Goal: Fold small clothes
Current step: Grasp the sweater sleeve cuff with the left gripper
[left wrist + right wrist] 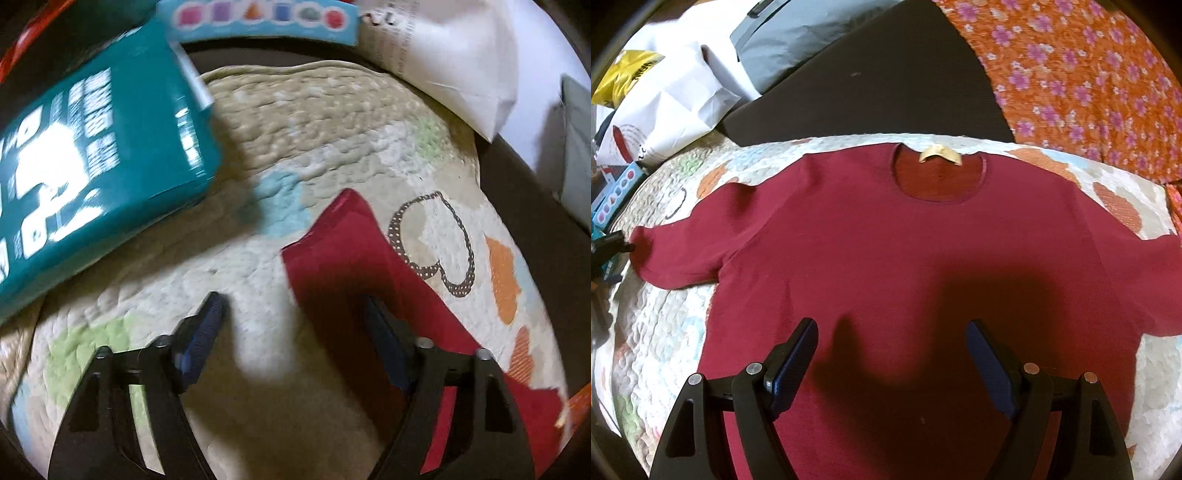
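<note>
A dark red T-shirt [886,258] lies flat, front up, on a quilted patchwork mat [665,325], collar with a tan label [940,154] at the far side. My right gripper [892,328] is open above the shirt's lower middle, holding nothing. In the left wrist view, the shirt's left sleeve [347,243] lies on the mat [258,266]. My left gripper [293,302] is open just above the sleeve's end, its right finger over the red cloth, its left finger over the mat. The left gripper [609,243] also shows at the sleeve tip in the right wrist view.
A teal box [99,162] lies on the mat's left side, a light blue box [258,18] beyond it. White paper bags [672,99] and a grey bag [798,33] sit at the back left. An orange flowered cloth [1082,81] lies at the back right.
</note>
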`<control>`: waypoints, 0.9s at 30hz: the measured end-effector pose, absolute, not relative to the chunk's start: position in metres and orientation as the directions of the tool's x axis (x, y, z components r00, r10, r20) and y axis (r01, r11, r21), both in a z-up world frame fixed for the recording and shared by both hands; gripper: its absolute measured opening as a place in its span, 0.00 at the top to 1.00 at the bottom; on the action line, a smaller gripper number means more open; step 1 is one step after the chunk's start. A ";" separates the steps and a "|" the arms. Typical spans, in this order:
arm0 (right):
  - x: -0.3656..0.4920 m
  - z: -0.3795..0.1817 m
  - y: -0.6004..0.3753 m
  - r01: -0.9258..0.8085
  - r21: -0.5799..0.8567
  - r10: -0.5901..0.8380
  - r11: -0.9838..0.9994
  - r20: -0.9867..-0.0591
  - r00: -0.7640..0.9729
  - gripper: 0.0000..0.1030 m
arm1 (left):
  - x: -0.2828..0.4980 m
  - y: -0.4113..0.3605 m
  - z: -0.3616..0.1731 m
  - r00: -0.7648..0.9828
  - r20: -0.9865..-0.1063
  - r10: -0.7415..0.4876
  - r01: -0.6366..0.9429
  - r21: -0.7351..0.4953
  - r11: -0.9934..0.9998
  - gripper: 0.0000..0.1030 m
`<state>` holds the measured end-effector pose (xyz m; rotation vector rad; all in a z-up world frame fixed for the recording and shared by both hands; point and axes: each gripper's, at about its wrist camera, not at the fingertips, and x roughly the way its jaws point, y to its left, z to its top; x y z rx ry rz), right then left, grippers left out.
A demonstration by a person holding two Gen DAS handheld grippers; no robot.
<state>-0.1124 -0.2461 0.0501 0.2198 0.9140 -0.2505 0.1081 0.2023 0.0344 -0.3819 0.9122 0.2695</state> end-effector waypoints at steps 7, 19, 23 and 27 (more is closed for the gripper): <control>-0.111 0.055 -0.237 0.263 0.109 -0.077 0.959 -0.790 0.609 0.22 | 0.096 0.188 0.058 0.659 -0.751 -0.043 -0.300 -0.315 0.900 0.95; -0.081 0.126 -0.220 0.117 0.332 0.147 0.936 -0.671 0.727 0.22 | -0.009 0.075 0.132 0.734 -0.612 -0.295 0.112 -0.320 0.941 0.95; -0.077 0.144 -0.195 0.058 0.306 0.163 0.950 -0.648 0.744 0.22 | 0.003 0.114 0.123 0.737 -0.636 -0.230 -0.017 -0.356 0.934 0.94; -0.083 0.132 -0.175 0.014 0.267 0.175 0.963 -0.671 0.720 0.22 | 0.022 0.158 0.093 0.690 -0.714 -0.120 -0.210 -0.357 0.910 0.41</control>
